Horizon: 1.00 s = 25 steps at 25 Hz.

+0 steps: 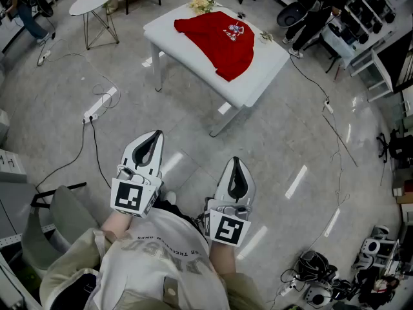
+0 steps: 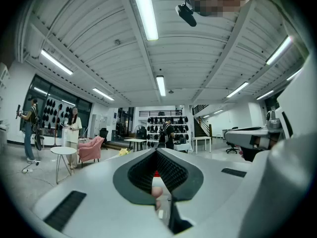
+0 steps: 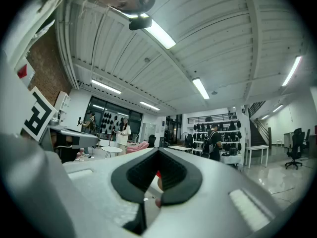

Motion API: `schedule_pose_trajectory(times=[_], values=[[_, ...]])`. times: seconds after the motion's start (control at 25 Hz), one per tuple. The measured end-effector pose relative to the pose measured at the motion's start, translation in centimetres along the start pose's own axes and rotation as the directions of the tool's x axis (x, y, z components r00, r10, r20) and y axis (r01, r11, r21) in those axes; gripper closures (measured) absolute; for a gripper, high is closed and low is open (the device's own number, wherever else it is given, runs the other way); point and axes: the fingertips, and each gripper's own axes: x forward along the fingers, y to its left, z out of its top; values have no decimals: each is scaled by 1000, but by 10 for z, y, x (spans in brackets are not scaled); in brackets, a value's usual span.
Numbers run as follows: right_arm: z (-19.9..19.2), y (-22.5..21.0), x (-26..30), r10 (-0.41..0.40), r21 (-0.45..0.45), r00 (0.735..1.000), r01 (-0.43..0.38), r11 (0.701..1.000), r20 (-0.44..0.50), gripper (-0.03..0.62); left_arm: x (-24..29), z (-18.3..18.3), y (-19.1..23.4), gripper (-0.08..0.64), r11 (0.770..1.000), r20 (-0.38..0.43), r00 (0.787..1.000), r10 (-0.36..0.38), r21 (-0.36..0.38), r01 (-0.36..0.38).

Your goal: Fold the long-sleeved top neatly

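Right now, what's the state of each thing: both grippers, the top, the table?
left gripper: shut, empty, held level, short of the table.
right gripper: shut, empty, held level, beside the left.
red top: unfolded, lying spread on the table, print side up, nothing touching it.
white table: upright, bearing the top, with yellow flowers at its far edge.

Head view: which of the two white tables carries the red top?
The large rectangular table, where the red long-sleeved top lies spread out. The small round table on thin legs stands apart to its left, without the garment.
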Motion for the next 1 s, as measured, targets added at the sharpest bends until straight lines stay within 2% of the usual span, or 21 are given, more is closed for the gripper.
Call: schedule_pose_trajectory(times=[0.32,0.52,0.72,0.88,1.0], values=[[-2,0,18,2,-7,1000,-2,1000,-10,592,15,-3,10,549,1000,-16,1000,0,2,0],[-15,-1,36,-23,-17,999,22,1000,-37,592,36,-16,19,549,1000,-36,999,-23,-9,22],[-22,-2,67,-43,-35,998,41,999,-56,592,71,-20,31,549,998,-37,997,-62,-24,62],[-17,-4,99,-71,-53,996,69,996,-47,592,105,-8,50,549,996,-11,996,-90,-23,90],[-7,-6,128,-58,5,998,58,998,-11,592,135,3,68,549,994,6,994,-106,-22,107]])
